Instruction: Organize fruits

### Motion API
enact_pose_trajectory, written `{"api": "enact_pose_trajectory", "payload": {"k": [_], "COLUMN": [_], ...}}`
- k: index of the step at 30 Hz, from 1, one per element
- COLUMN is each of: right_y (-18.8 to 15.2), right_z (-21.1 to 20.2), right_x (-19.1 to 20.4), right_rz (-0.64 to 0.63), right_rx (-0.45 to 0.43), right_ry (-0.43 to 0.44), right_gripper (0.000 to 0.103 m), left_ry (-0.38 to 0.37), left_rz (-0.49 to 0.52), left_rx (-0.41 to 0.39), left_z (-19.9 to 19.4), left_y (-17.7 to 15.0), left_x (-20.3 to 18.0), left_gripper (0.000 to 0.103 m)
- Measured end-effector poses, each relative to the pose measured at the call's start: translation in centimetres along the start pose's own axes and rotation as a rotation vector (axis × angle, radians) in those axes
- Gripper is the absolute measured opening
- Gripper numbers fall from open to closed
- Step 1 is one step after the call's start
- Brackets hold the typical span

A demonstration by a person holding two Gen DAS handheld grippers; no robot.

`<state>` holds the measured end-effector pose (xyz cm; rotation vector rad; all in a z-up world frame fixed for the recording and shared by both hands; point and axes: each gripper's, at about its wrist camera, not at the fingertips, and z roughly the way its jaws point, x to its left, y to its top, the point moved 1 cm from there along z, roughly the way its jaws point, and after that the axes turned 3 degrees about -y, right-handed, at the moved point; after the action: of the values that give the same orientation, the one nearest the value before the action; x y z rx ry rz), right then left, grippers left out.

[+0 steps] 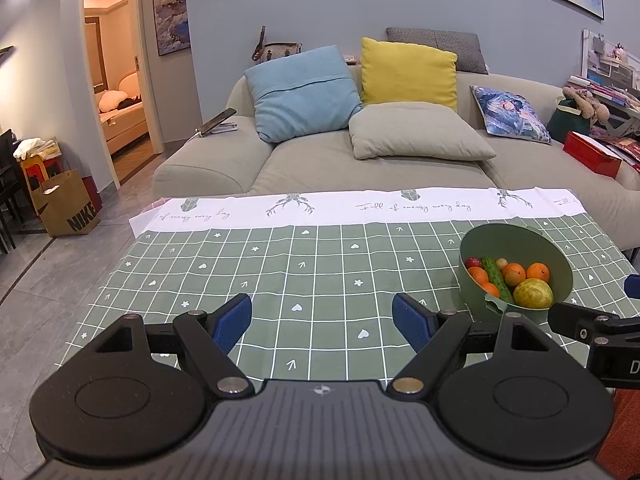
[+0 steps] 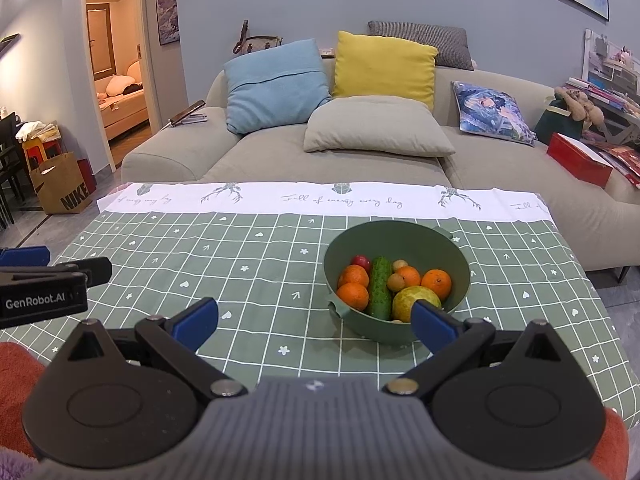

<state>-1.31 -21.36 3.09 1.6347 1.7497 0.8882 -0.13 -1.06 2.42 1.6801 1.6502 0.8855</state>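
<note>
Fruits (image 2: 394, 286) in green bowl (image 2: 348, 246); both claws (image 1: 322, 322) (image 2: 314, 320) wide apart, empty.

Beige sofa (image 1: 360, 160) with cushions against blue-grey wall (image 1: 320, 8), lit doorway (image 1: 112, 80) left.

Both wrist cameras sit low behind own tongs, facing forward across surface (image 1: 320, 264) toward sofa (image 2: 360, 160). Left view stands left of right view. Both share green bowl (image 2: 456, 276), sofa, doorway (image 1: 116, 80).
</note>
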Motion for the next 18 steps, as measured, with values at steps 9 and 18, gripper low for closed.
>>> {"api": "enact_pose_trajectory", "payload": {"k": [9,18], "right_y": [0.02,0.03], "right_z": [0.0,0.0], "right_x": [-0.02,-0.03], "right_rz": [-0.001,-0.001], "right_rx": [-0.001,0.0], "right_ry": [0.0,0.0], "right_gripper": [0.098,0.098], "left_ry": [0.004,0.005], "left_rz": [0.001,0.001], "left_rx": [0.001,0.001], "left_z": [0.04,0.04], "left_y": [0.02,0.03], "left_x": [0.17,0.16], "left_gripper": [0.094,0.094]}}
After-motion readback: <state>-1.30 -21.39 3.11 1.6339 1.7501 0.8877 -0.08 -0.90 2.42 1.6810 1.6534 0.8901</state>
